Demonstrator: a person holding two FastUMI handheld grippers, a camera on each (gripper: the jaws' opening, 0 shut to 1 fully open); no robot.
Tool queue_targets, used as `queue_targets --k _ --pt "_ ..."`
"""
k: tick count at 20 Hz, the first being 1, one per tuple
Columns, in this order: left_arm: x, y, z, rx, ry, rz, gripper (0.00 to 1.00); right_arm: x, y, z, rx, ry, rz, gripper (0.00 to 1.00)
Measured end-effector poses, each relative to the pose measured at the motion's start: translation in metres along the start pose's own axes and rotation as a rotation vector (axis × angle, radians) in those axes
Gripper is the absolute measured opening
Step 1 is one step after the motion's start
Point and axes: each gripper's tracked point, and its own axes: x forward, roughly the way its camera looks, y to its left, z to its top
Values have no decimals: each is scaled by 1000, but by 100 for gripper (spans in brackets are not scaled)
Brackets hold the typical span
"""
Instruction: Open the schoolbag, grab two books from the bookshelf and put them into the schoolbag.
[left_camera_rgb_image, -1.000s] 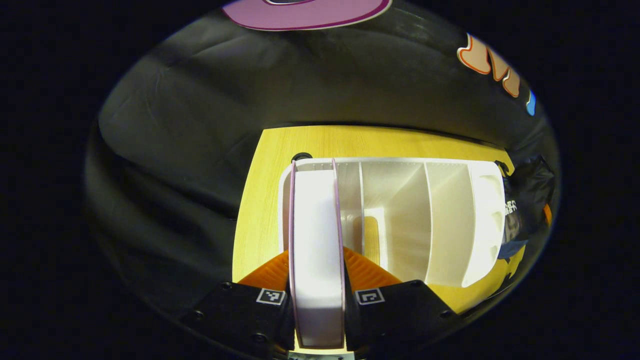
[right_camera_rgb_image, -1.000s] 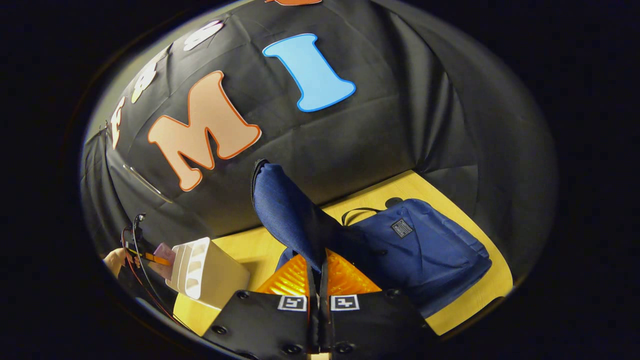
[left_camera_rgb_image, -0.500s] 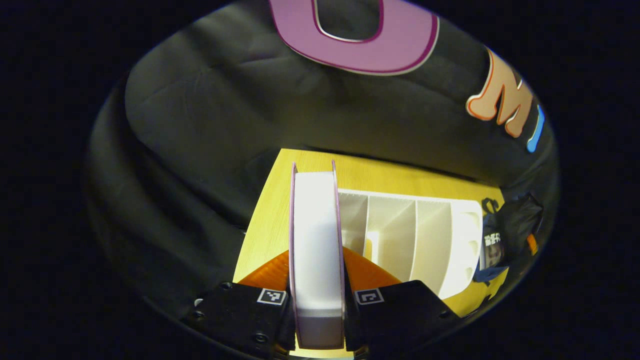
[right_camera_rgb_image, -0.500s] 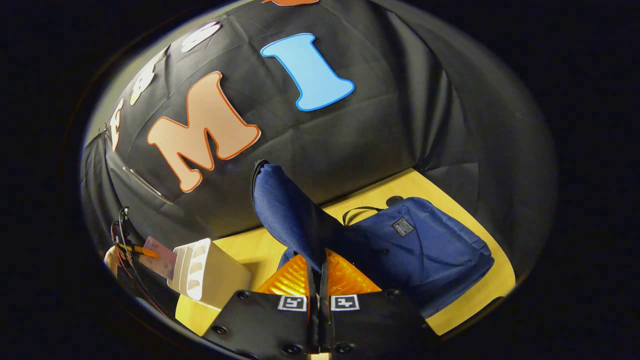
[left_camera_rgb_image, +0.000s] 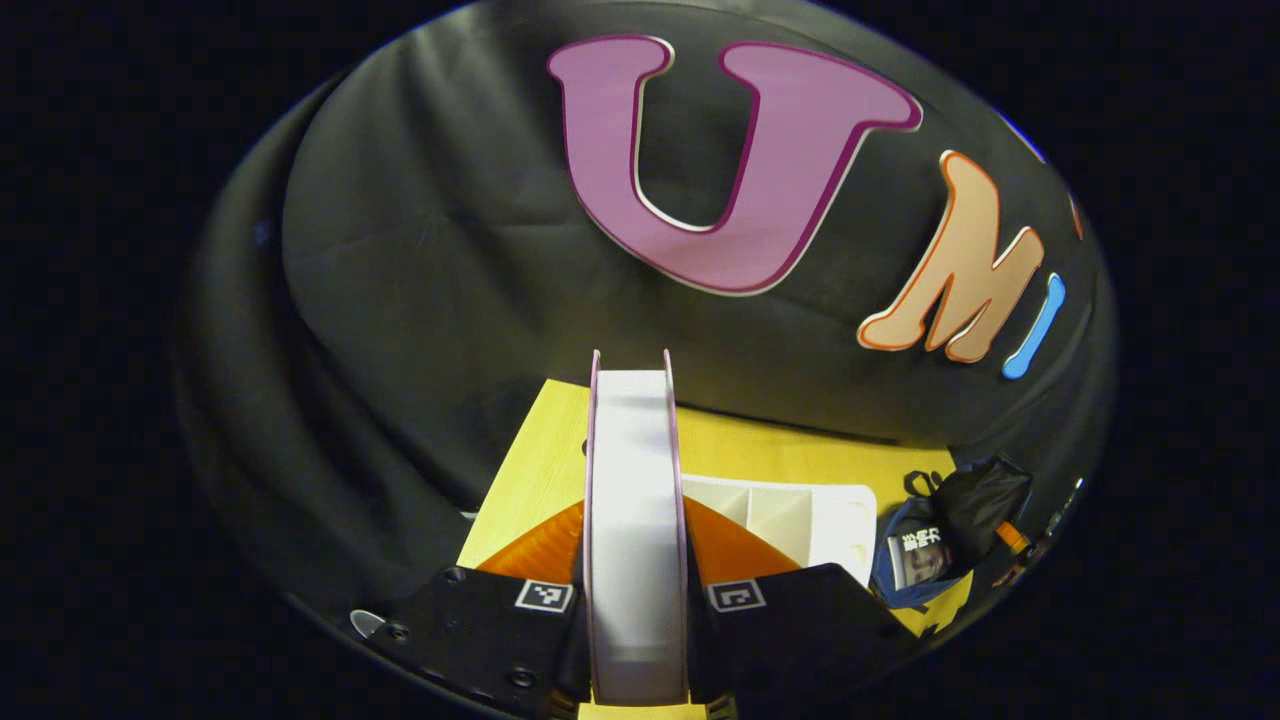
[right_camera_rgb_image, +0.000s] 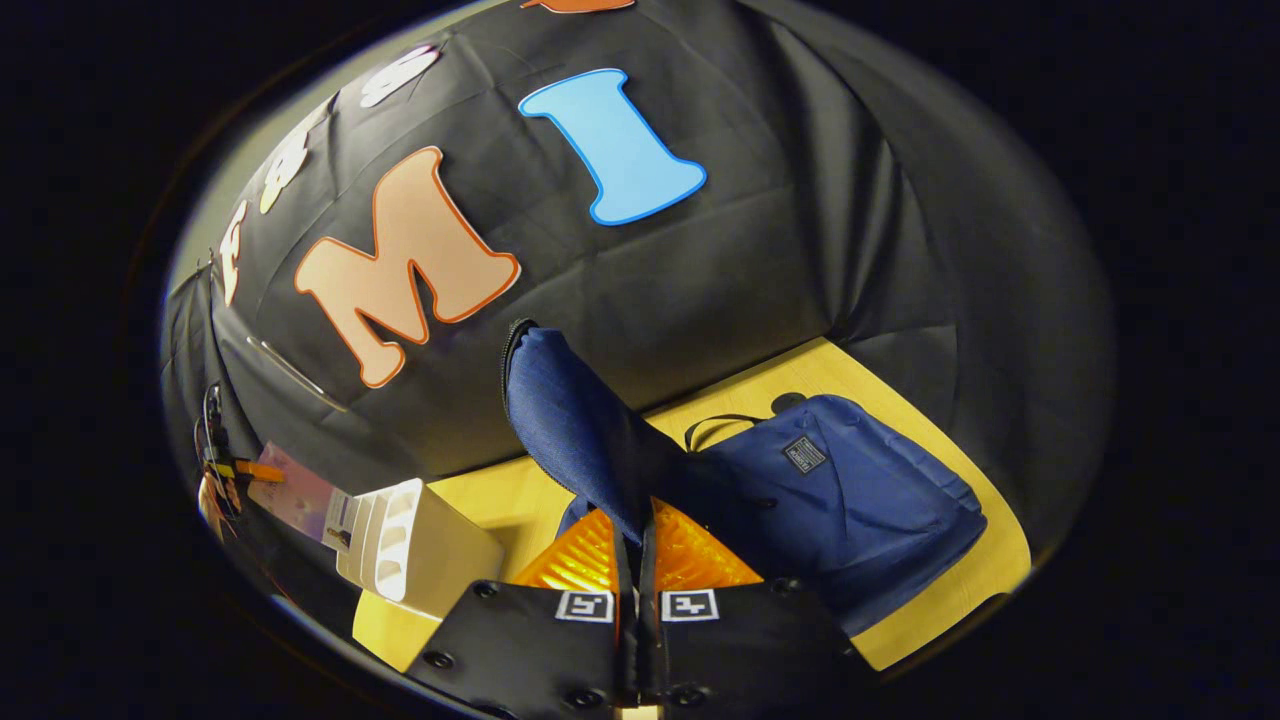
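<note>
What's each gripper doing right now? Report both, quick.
Left gripper: shut on a book, lifted above the bookshelf.
Right gripper: shut on the schoolbag flap, holding it up.

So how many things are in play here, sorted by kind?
Books: 1, the book pinched in the left claw
Schoolbags: 1, the blue schoolbag, its flap held up by the right claw
Bookshelves: 1, the white bookshelf
Tables: 1, the yellow table
Total: 4

The book (left_camera_rgb_image: 636, 540), pink-covered with white page edges, stands upright above the white bookshelf (left_camera_rgb_image: 800, 510). The blue schoolbag (right_camera_rgb_image: 840, 500) lies on the table, flap (right_camera_rgb_image: 570, 420) raised.
</note>
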Motion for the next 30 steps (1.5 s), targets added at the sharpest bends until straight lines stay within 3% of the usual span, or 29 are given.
queue_targets --k 4,8,12,19,30 --pt "-13 -39 20 -202 -51 -156 34 -3 -3 1 9 -4 -1 5" --pt "-10 -72 5 -426 -10 -313 34 -4 -3 1 8 -5 0 5" --pt "0 -127 -7 -549 18 -475 34 -3 -3 1 4 -2 5 5" --pt "27 -230 -42 -576 95 -627 34 -6 -4 3 19 -15 10 4" --pt "74 -376 -146 -517 369 -711 36 -9 -6 8 59 -40 18 4"
